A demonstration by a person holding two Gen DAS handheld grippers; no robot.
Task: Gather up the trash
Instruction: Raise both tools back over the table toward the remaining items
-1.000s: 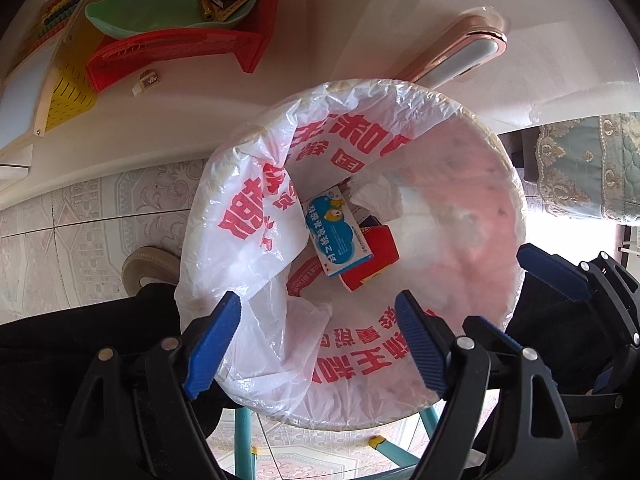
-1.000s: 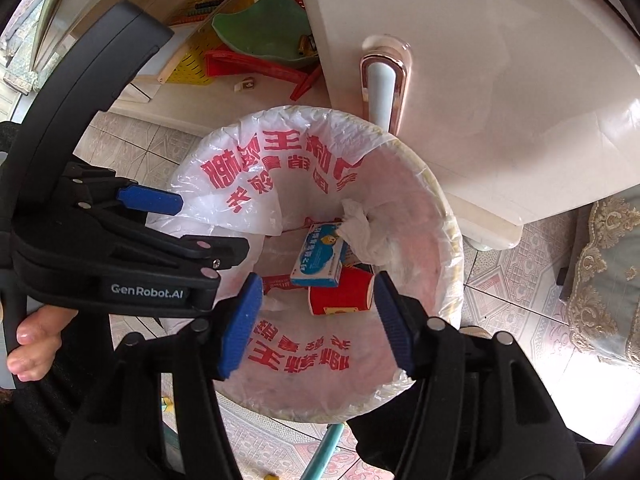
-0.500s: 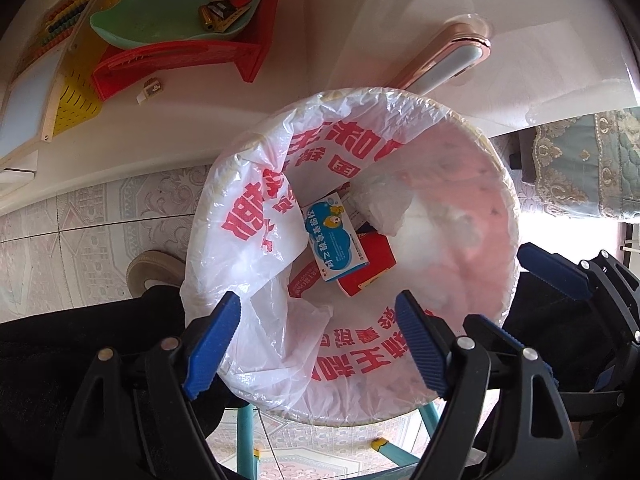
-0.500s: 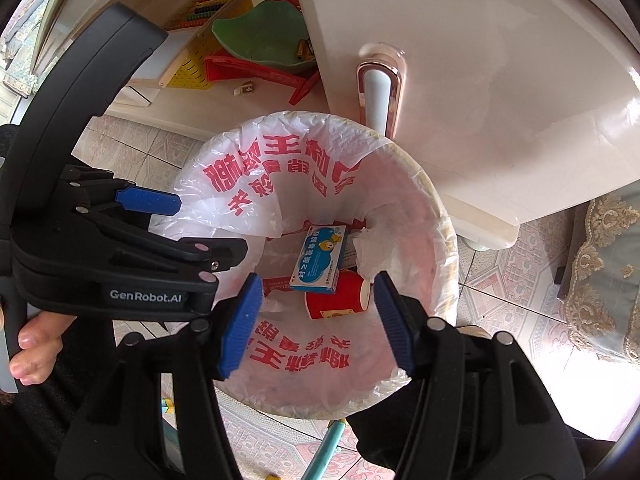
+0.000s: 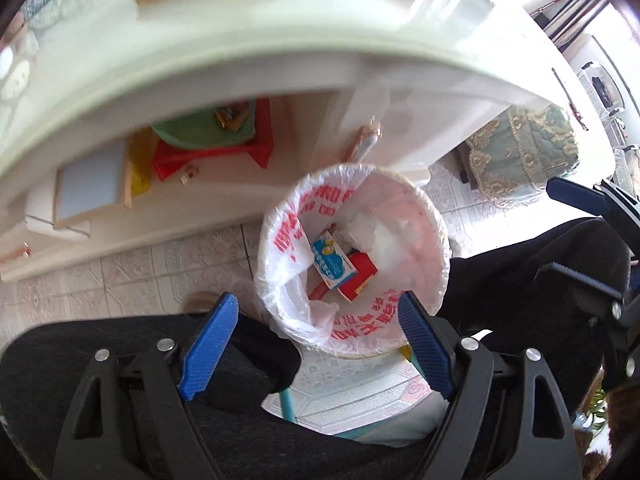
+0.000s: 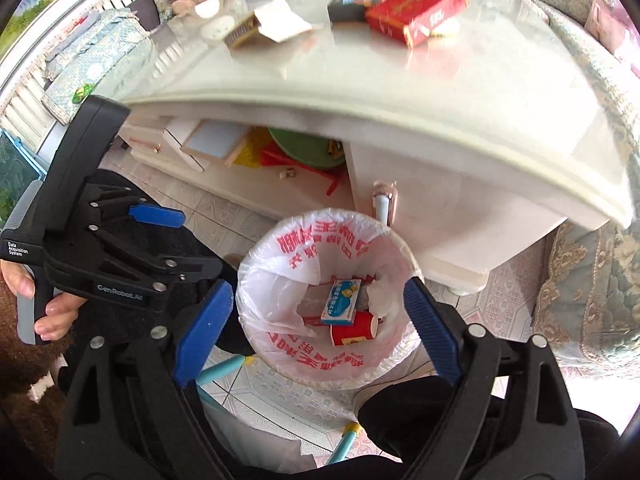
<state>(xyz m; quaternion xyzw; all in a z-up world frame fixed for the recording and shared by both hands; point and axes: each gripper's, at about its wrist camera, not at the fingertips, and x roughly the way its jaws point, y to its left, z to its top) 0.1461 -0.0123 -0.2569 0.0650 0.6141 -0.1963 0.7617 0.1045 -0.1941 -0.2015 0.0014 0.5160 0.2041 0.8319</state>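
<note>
A round trash bin [image 5: 434,240] lined with a white bag printed in red stands on the tiled floor by the table; it also shows in the right wrist view [image 6: 404,252]. Inside lie a blue box [image 5: 332,262] [image 6: 341,302], a red paper cup [image 5: 360,274] [image 6: 352,330] and crumpled white paper [image 6: 380,296]. My left gripper [image 5: 316,340] is open and empty, high above the bin. My right gripper [image 6: 316,332] is open and empty, also above it. The left gripper shows in the right wrist view [image 6: 160,236].
The white table top [image 6: 360,80] carries a red box [image 6: 416,10], a dark box [image 6: 348,4] and a paper-topped box [image 6: 268,26]. Under it a red basket [image 5: 216,156] holds a green dish. A cushioned seat [image 5: 524,152] stands at right. The person's dark-clad legs flank the bin.
Both grippers have risen and pulled back from the bin, which now looks much smaller. The table top has come into view. Both stay open and empty.
</note>
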